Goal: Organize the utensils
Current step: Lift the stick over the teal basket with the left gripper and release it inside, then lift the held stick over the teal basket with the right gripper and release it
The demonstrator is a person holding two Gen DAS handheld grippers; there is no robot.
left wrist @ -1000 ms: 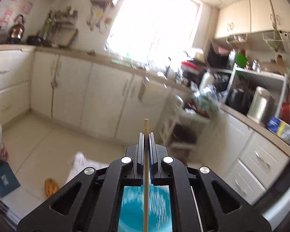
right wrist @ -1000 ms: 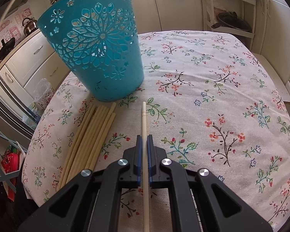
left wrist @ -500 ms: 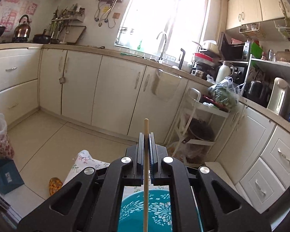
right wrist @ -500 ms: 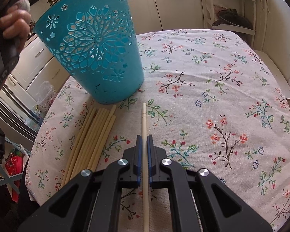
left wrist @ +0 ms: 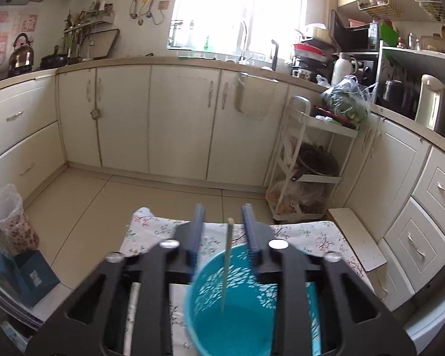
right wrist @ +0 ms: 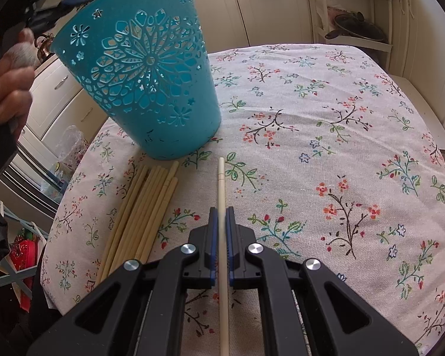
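A teal cut-out basket (right wrist: 145, 89) stands on the floral tablecloth (right wrist: 326, 148). In the left wrist view my left gripper (left wrist: 222, 231) is open above the basket's mouth (left wrist: 240, 320). A pale chopstick (left wrist: 226, 267) stands loose between the jaws, its lower end inside the basket. My right gripper (right wrist: 221, 222) is shut on another chopstick (right wrist: 221, 184), held low over the cloth and pointing toward the basket. A bundle of several chopsticks (right wrist: 142, 210) lies on the cloth left of it.
Cream kitchen cabinets (left wrist: 178, 118) line the far walls. A white rack trolley (left wrist: 308, 163) stands right of them. The table's left edge (right wrist: 56, 222) drops away near the chopstick bundle. A hand (right wrist: 9, 77) holds the left gripper's handle by the basket.
My left gripper has opened and let go of its chopstick, which has dropped into the basket. The left camera view tilted downward. My right gripper has held still with its chopstick.
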